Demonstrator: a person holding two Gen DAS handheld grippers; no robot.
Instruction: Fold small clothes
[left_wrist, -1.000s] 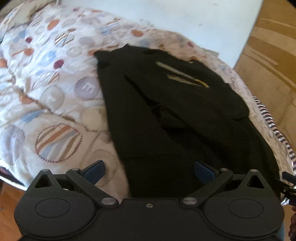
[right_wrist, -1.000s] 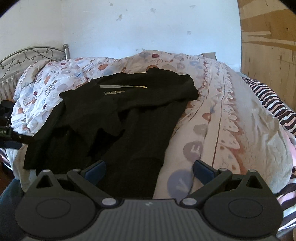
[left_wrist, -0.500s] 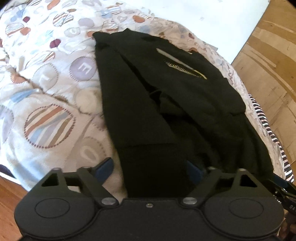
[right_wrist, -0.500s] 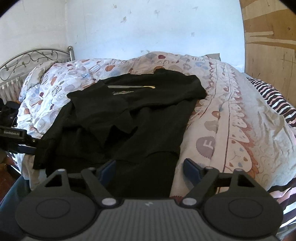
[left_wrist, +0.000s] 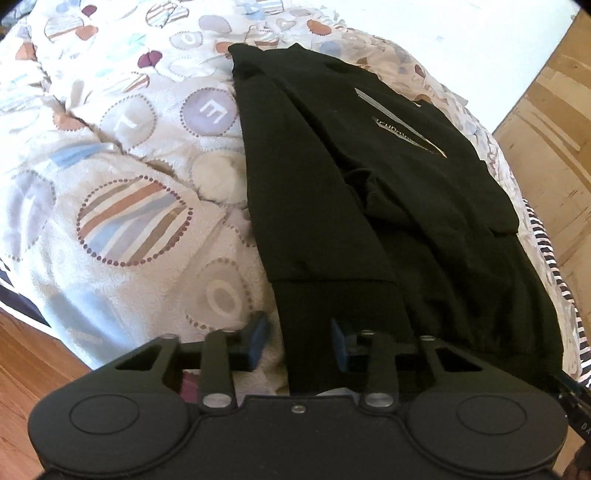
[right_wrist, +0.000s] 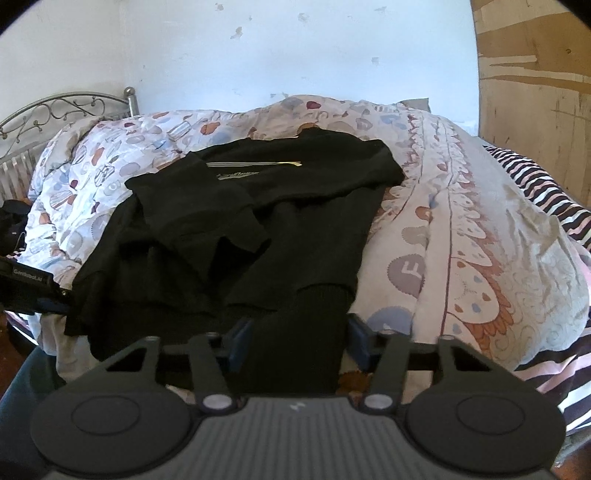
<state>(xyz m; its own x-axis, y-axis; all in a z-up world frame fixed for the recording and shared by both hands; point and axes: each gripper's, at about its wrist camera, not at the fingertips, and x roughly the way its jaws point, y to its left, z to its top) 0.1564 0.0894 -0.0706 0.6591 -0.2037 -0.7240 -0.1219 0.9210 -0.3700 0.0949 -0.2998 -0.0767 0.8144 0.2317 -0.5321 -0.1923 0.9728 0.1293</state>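
Sweatshirt (left_wrist: 388, 192), black, rumpled, sleeves folded inward, hem ribbing between closing left tongs (left_wrist: 299, 338) and right tongs (right_wrist: 295, 341).

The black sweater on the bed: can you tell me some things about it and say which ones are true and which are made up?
1. The black sweater lies on a patterned quilt. True.
2. The sweater has a big red heart on its chest. False: it carries a thin pale stripe with small lettering.
3. The left gripper has a ribbed cuff of the sweater between its closing jaws. True.
4. The right gripper is over bare quilt with nothing between its jaws. False: the other ribbed cuff sits between them as they close.
5. The floor beside the bed is wooden. True.
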